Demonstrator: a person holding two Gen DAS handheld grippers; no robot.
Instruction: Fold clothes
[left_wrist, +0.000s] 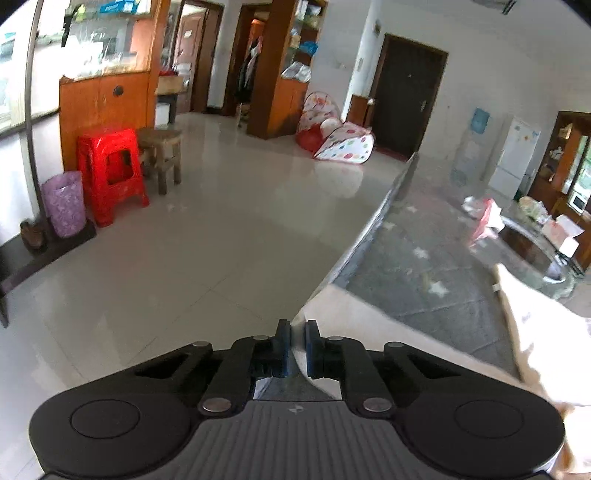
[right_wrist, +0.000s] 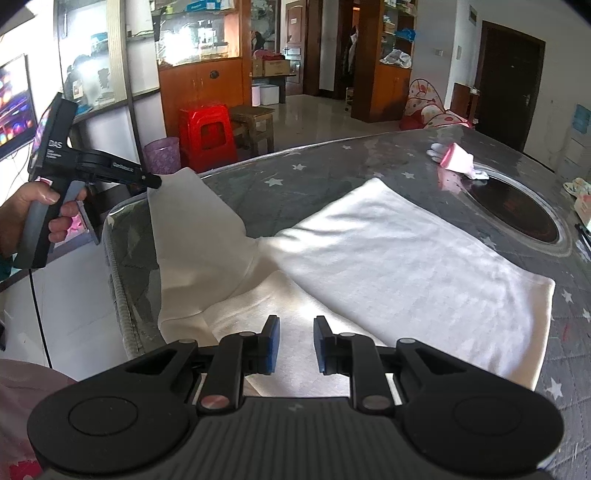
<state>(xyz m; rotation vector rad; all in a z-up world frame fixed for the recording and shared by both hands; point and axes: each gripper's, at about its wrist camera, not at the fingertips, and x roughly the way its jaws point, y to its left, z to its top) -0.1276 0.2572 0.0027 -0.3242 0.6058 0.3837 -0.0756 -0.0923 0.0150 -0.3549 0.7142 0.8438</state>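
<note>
A white garment (right_wrist: 388, 251) lies on the grey star-patterned table (right_wrist: 332, 162), its body spread toward the right. My left gripper (left_wrist: 297, 334) is shut on the end of its sleeve (left_wrist: 354, 314) and holds it up over the table's left edge. In the right wrist view the left gripper (right_wrist: 157, 181) pinches the sleeve (right_wrist: 192, 229), which rises from the table to it. My right gripper (right_wrist: 295, 341) is open and empty, just above the garment's near part.
A pink and white cloth item (right_wrist: 458, 160) lies at the table's far side beside a dark round inset (right_wrist: 517, 210). Left of the table, on the tiled floor, stand a red plastic stool (left_wrist: 110, 173), a wooden stool (left_wrist: 162, 155) and a purple bin (left_wrist: 64, 203).
</note>
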